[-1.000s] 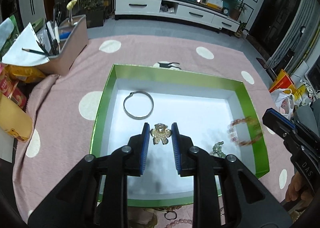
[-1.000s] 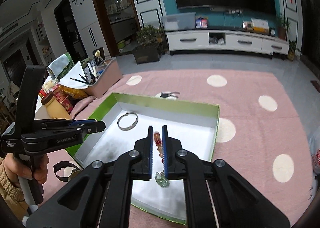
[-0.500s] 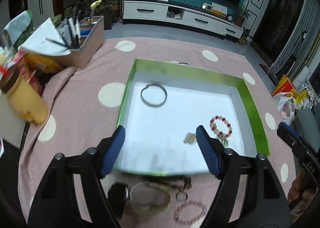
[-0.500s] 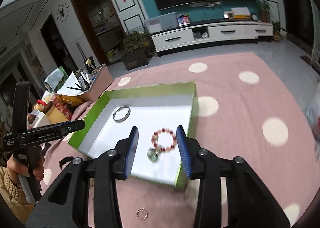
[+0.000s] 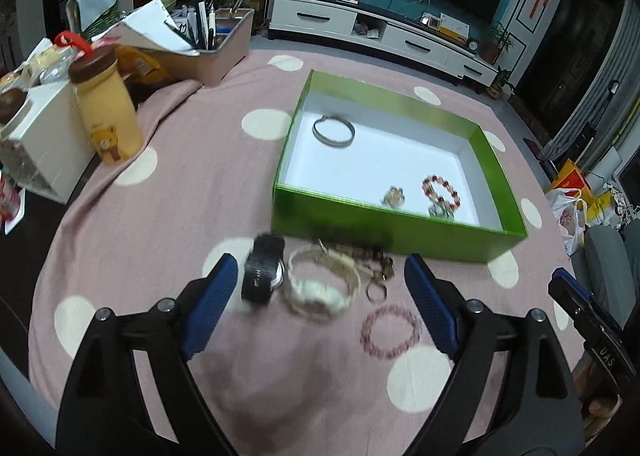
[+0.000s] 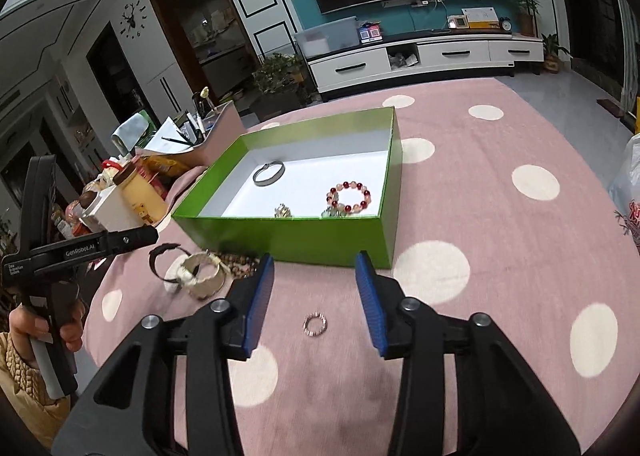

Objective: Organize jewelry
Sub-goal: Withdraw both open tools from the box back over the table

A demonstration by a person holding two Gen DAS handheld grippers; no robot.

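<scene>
Your left claw (image 5: 318, 308) is spreading wider and grips nothing; its blue pads (image 5: 208, 306) hang over the loose pile on the pink dotted cloth (image 5: 192, 192) that covers the bench. Between those pads, down on the cloth, lie a black watch (image 5: 262, 274), a pale watch (image 5: 320, 290) just right of it, and a dark beaded strand (image 5: 360, 252) with a small ring (image 5: 376, 292) at its near end. A pink bead bracelet (image 5: 390, 332) sits nearer you, just inside the right pad. All of this is blurred.

Your right claw (image 6: 316, 298) is also easing apart and is empty. A small beaded ring (image 6: 315, 324) lies on the cloth below the gap between its pads, untouched.

Beyond both claws stands the green box (image 5: 400, 234), open on top with a white floor. Inside it, a silver bangle (image 5: 334, 131) rests in the far left corner. A red bead bracelet (image 5: 440, 190) lies near the right front, with a greenish charm (image 5: 440, 211) at its near side and a gold brooch (image 5: 395, 196) just left of it.

At the far left of the bench you have a yellow bottle (image 5: 106, 112) with a brown cap, beside a white box (image 5: 44, 144), and farther off a pink organizer (image 5: 216, 52) holding pens and paper.

Seen from the right wrist, your left hand (image 6: 44, 332) wraps the handle of its tool at the left edge.
</scene>
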